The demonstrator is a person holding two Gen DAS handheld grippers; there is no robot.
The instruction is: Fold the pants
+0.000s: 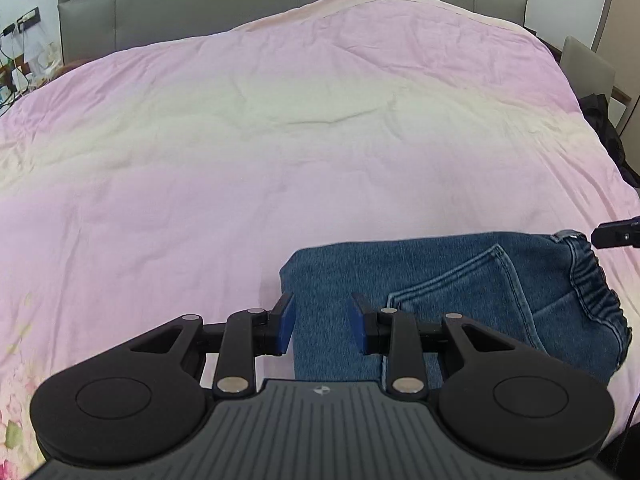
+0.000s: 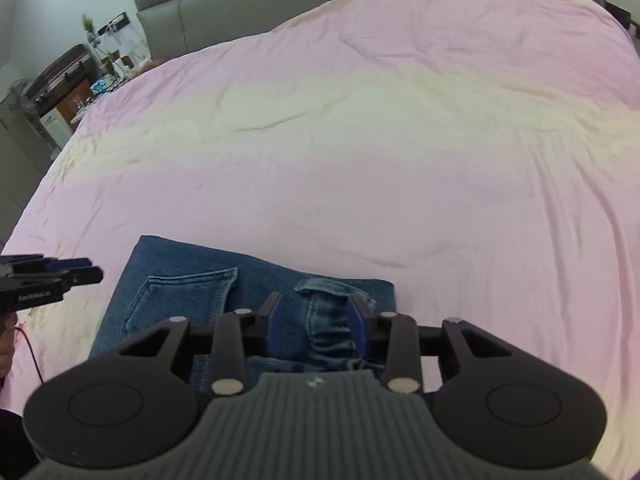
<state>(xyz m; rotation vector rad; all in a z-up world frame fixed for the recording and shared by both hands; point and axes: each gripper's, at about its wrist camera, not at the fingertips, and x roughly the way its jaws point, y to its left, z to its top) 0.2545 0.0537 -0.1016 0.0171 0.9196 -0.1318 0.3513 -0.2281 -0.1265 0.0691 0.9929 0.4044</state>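
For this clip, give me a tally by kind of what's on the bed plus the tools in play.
Folded jeans: 1
Pink bedcover: 1
Grippers: 2, the left gripper and the right gripper, both with jaws open
Total: 4

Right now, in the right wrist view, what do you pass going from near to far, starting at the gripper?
Right gripper with open jaws → folded jeans → pink bedspread → grey headboard.
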